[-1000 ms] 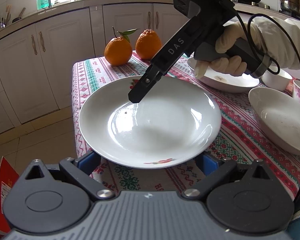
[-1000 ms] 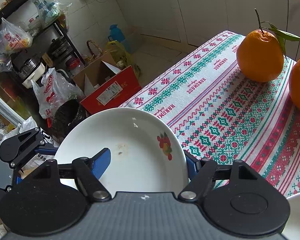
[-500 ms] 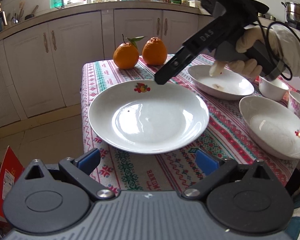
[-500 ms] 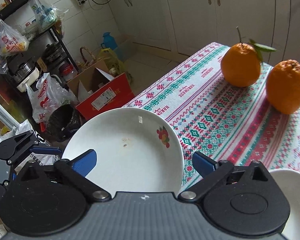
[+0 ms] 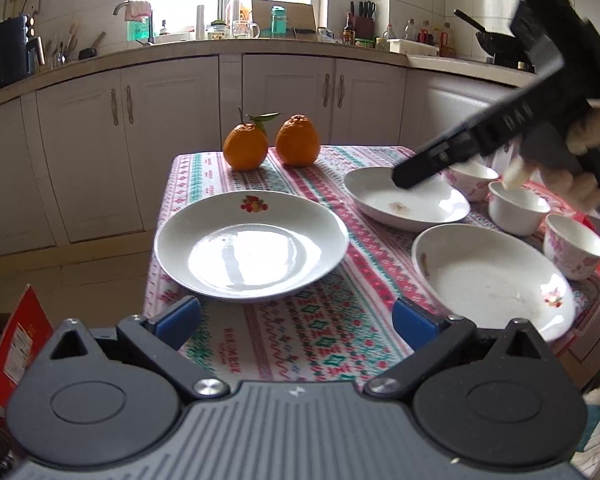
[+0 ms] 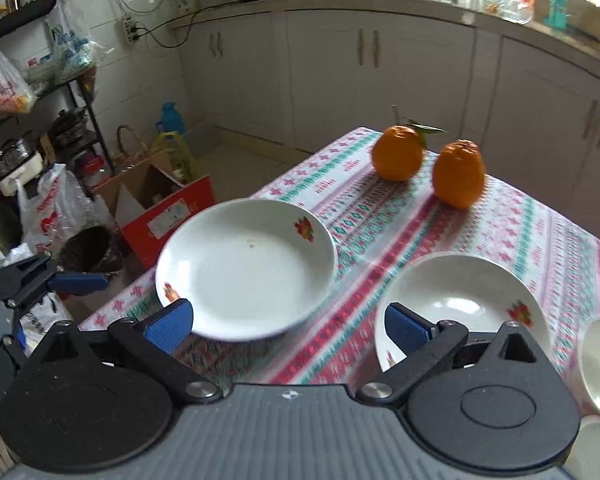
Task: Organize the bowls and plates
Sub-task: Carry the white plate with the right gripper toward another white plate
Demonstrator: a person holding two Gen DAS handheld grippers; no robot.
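Note:
A white plate with a fruit motif [image 5: 252, 248] [image 6: 248, 268] lies flat near the table's left edge, free of both grippers. My left gripper [image 5: 296, 322] stands open just short of its near rim, nothing between the pads. My right gripper [image 6: 287, 326] is open wide and empty, raised over the cloth between this plate and a second plate [image 6: 460, 296] [image 5: 408, 204]. From the left wrist, the right gripper [image 5: 406, 179] hangs over that second plate, held by a gloved hand [image 5: 580, 136]. A third plate [image 5: 492, 276] sits at the near right beside small bowls [image 5: 518, 206].
Two oranges [image 5: 272, 146] [image 6: 428, 164] stand at the far end of the patterned tablecloth [image 5: 300, 340]. A flowered cup [image 5: 576, 244] sits at the right edge. A red cardboard box [image 6: 164, 212] and bags lie on the floor left of the table. Cabinets stand behind.
My right gripper opened off the fruit-motif plate's rim and drew back up and to the right. My left gripper pulled back from the plate, which stays on the table.

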